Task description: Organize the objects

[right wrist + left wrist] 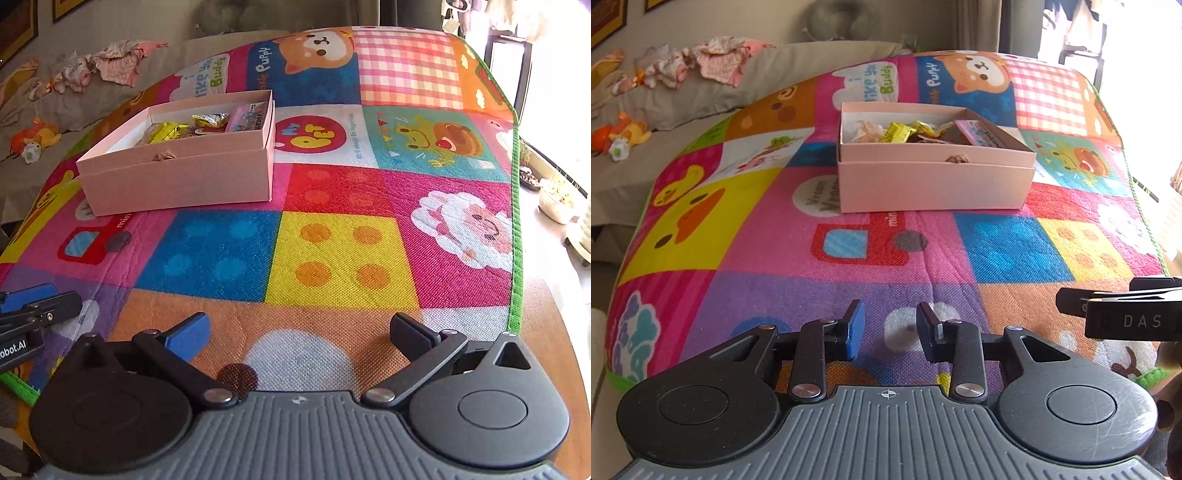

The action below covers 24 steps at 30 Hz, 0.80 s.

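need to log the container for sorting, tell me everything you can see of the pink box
The pink box is a pale pink rectangular carton that looks like cardboard, open on top, its tray apparently nested in a slightly larger lid or base. It sits flat on the colourful play mat, far from both hand-held grippers. Inside lie yellow wrappers, a pink printed packet and other small items. A small brownish object sits at its front edge.

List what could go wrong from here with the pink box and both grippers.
1. The pink box seems to sit nested in its own lid; a grip on one wall might lift only the inner tray.
2. The yellow wrappers and pink packet lie loose, so tilting could spill them.
3. The left gripper and right gripper, both empty, are close side by side and could bump.
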Tool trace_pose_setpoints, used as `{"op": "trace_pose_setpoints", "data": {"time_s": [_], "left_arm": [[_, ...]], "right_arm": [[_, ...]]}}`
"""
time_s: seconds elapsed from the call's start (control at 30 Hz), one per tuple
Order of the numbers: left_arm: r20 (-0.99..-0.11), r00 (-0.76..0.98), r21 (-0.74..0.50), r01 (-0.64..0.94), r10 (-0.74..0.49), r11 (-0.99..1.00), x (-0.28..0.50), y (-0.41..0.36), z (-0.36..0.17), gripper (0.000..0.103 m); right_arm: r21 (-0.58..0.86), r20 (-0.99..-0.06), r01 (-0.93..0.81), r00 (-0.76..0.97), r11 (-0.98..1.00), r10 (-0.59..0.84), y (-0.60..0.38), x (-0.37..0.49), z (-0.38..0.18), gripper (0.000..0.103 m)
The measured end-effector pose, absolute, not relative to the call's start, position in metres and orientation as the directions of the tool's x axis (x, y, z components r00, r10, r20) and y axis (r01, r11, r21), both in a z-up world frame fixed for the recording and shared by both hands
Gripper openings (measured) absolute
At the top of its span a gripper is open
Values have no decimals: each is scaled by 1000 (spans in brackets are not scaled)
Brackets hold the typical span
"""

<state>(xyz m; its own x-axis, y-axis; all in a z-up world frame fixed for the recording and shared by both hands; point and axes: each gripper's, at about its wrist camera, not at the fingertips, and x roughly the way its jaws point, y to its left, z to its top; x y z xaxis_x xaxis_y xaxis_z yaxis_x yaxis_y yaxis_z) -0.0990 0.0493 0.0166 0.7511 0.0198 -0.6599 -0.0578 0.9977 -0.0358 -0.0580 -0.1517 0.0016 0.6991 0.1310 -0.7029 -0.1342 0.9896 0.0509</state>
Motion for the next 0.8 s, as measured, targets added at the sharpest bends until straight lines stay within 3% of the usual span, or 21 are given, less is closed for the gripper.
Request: {"op": "trace_pose_setpoints", "data": {"time_s": [0.17, 0.33, 0.63, 0.8], "left_arm": [[-650, 759, -37, -72, 31, 997, -109, 46, 15, 38], [-616, 788, 1, -6, 5, 1000, -109, 31, 9, 71], [-579, 815, -36, -3, -19, 999, -106, 35, 4, 71], [-579, 815, 10, 4, 3, 1000, -104, 28, 3, 75]], "right_arm": [[40, -703, -162, 697, 986, 142, -145, -64, -1, 103], [7, -695, -159, 709, 987, 119, -140, -67, -3, 103], [14, -662, -156, 739, 988, 126, -144, -73, -7, 103], [4, -659, -107, 748, 994, 83, -147, -73, -7, 103]]}}
